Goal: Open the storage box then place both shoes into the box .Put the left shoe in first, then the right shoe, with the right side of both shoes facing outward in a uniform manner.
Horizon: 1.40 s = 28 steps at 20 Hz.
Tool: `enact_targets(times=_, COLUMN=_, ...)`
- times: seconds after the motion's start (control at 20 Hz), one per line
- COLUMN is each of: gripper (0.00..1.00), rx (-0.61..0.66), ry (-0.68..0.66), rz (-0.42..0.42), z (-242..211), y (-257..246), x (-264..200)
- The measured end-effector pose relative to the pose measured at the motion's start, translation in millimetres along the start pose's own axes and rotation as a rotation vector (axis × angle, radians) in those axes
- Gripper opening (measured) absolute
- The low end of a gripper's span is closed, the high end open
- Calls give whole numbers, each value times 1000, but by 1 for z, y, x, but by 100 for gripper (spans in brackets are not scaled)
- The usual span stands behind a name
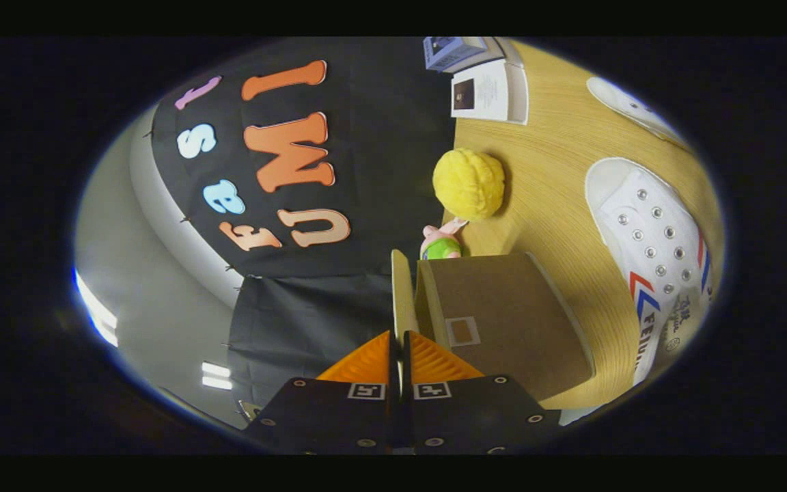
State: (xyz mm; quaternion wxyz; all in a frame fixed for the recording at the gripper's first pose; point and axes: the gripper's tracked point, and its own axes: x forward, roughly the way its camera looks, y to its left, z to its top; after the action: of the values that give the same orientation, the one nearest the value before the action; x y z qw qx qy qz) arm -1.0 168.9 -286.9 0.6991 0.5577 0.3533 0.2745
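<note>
- The worktop (550, 171) is pale wood with a fine straight grain; seen from the hand-held gripper's rolled camera, it stretches ahead and off to the right of the fingers.
- To the left of the fingers hangs the booth's black cloth wall (380, 171), and further left a plain grey room wall with bright strips of ceiling light (96, 311).
- The hand-held gripper (399, 355) has its two fingers drawn together on a thin, pale cardboard flap (402, 294), which stands edge-on between them and runs on just ahead of the tips.
- That flap belongs to the storage box (503, 321), a brown cardboard box just to the right of the fingers, with a small pale-framed label patch on the face turned to the camera.
- A white lace-up shoe (653, 253) with metal eyelets and red and blue side stripes lies on the worktop to the right of the box, apart from it.
- A second white shoe (629, 106) lies further ahead, well beyond the first.
- Just past the box stands a small pink and green toy figure (440, 242), and touching or just beyond it a yellow, bumpy, rounded thing (468, 183).
- Far ahead, white open booklets (492, 92) and a blue box (449, 51) sit at the far end of the worktop.
</note>
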Motion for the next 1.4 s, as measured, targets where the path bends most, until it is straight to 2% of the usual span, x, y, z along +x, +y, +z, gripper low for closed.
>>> enact_targets(times=0.15, gripper=1, rx=-32, ry=13, rz=44, z=-2, y=26, x=2)
enact_targets(times=0.25, gripper=1, rx=-48, ry=3, rz=9, z=4, y=14, x=3)
enact_targets(times=0.35, gripper=1, rx=-38, ry=-13, rz=13, z=5, y=17, x=3)
enact_targets(times=0.6, gripper=1, rx=-122, ry=18, rz=46, z=-8, y=68, x=15)
enact_targets(times=0.95, gripper=1, rx=-285, ry=79, rz=62, z=-54, y=126, x=51)
enact_targets(times=1.4, gripper=1, rx=-393, ry=146, rz=22, z=-122, y=152, x=114)
